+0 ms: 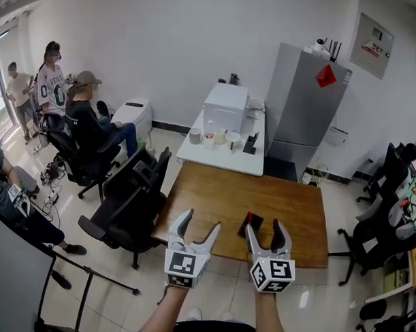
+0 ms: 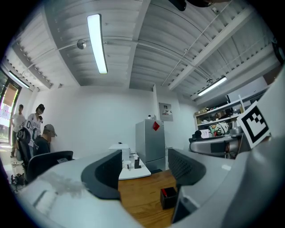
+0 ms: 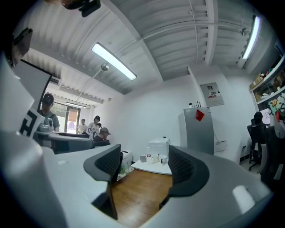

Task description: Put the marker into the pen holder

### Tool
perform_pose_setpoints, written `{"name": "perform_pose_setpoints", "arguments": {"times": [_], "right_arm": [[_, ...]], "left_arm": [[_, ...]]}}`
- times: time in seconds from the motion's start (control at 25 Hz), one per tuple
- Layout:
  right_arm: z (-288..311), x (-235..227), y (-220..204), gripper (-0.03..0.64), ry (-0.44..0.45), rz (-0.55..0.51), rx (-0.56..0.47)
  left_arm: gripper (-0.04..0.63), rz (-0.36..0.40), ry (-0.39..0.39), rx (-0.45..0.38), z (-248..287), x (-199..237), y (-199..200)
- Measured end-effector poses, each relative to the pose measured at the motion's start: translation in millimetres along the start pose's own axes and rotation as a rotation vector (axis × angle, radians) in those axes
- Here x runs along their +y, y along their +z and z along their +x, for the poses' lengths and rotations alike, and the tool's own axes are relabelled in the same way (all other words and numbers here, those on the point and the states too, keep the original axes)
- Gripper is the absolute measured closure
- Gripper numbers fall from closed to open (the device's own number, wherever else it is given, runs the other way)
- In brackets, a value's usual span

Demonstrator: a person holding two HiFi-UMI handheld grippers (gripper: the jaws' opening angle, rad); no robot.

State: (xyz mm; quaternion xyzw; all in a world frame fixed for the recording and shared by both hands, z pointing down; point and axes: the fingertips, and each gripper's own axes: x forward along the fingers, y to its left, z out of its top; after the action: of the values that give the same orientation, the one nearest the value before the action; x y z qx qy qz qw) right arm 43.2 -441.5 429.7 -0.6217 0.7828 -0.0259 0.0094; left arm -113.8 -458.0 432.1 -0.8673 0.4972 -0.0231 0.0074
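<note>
Now, red object (image 1: 248, 217) in pen holder (image 1: 255, 229)

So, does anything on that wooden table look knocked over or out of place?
Nothing stands out. The black pen holder sits upright on the wooden table, with nothing spilled around it. The left claw and the right claw are open and empty.
</note>
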Motion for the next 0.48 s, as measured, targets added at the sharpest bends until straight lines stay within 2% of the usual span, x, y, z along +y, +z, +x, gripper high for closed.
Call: {"name": "perform_pose_setpoints", "arguments": {"times": [0.48], "right_arm": [[-24, -35, -16, 0.287, -0.021, -0.006, 0.049]], "left_arm": [[0.271, -0.005, -0.054, 0.031, 20, -54, -17]]}}
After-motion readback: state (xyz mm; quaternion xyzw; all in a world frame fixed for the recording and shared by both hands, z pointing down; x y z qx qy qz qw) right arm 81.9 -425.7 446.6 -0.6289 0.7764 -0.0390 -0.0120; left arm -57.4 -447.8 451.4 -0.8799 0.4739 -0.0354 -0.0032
